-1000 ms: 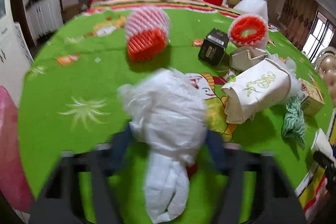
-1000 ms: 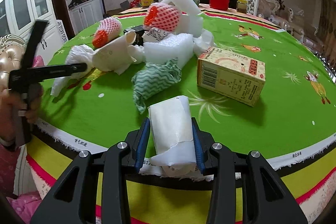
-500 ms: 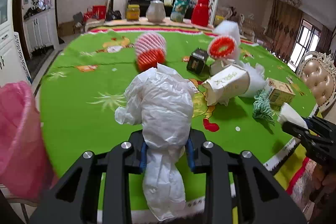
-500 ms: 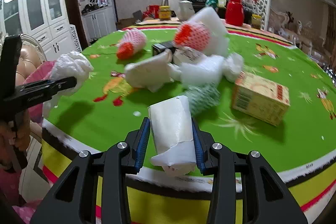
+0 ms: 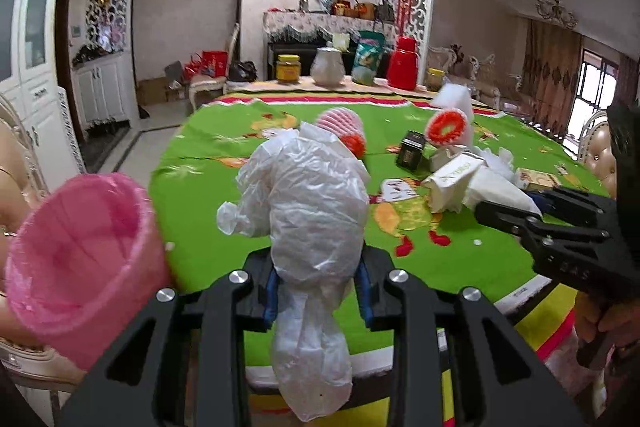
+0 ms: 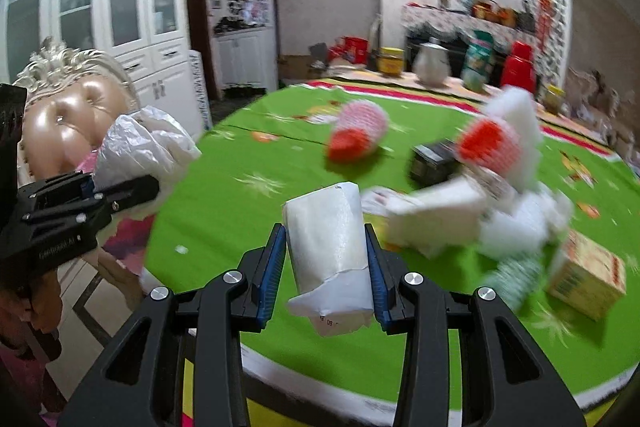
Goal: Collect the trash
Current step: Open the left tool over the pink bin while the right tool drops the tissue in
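Note:
My left gripper (image 5: 318,287) is shut on a crumpled white plastic bag (image 5: 310,211), held off the near table edge. A pink-lined trash bin (image 5: 80,259) stands close on its left, mouth open. My right gripper (image 6: 326,267) is shut on a white paper wrapper (image 6: 330,247), above the table's near edge. The right gripper also shows at the right of the left wrist view (image 5: 560,227). The left gripper with the bag shows at the left of the right wrist view (image 6: 100,187).
The round table with a green cloth (image 5: 224,195) holds a pink-red foam net (image 5: 344,131), a black box (image 5: 410,145), a white paper bag (image 5: 452,179), a yellow carton (image 6: 586,279) and a green cloth (image 6: 516,279). An ornate chair (image 6: 68,123) stands at left.
Both grippers have pulled back from the table and swung left with their loads. The pink bin has come closer on the left of the left wrist view.

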